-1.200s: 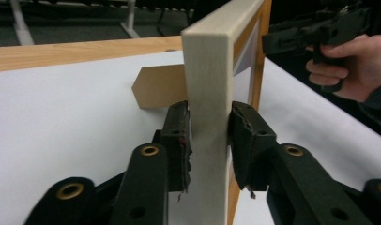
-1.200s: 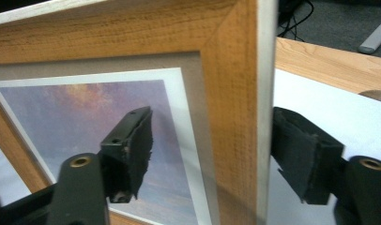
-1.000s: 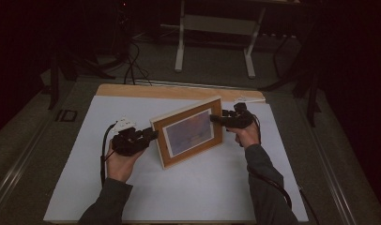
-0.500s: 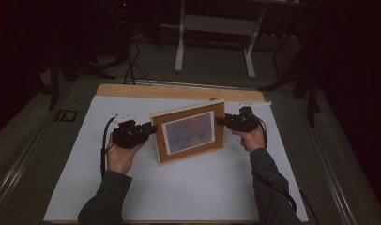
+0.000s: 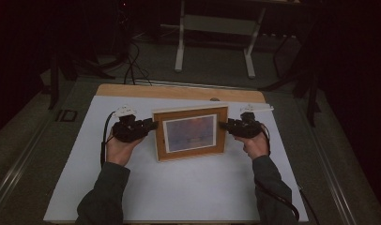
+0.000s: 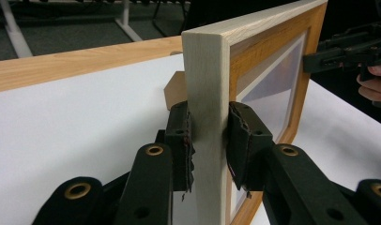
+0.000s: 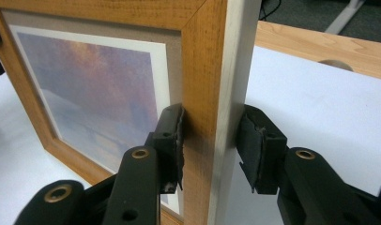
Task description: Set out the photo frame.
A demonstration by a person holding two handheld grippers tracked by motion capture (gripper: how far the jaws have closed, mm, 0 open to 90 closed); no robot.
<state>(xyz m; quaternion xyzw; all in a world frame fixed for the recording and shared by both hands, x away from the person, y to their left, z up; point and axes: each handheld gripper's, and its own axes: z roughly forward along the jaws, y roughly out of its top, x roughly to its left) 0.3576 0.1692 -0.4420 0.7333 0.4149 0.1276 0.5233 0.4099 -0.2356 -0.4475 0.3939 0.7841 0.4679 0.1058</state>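
A wooden picture frame [image 5: 190, 133] with a purple-blue print stands upright in the middle of the white table top, its face toward me. My left gripper [image 5: 151, 126] is shut on its left side rail. In the left gripper view both pads [image 6: 180, 140] press the pale edge of the frame [image 6: 205, 84]. My right gripper [image 5: 224, 125] is shut on the right side rail. One pad [image 7: 172, 140] lies on the frame's front [image 7: 202, 70] and the other sits at its back. The frame's brown stand flap [image 6: 173, 89] pokes out behind it.
The white sheet [image 5: 179, 187] covers the table, with a bare wooden strip [image 5: 179, 92] along the far edge holding a small round notch [image 5: 215, 99]. Beyond the table, metal stand legs [image 5: 180, 47] and cables [image 5: 132, 65] lie on the dark floor.
The frame has swung from skewed to square with the table edge. My left hand moved away from me and my right hand moved outward and nearer, both still gripping.
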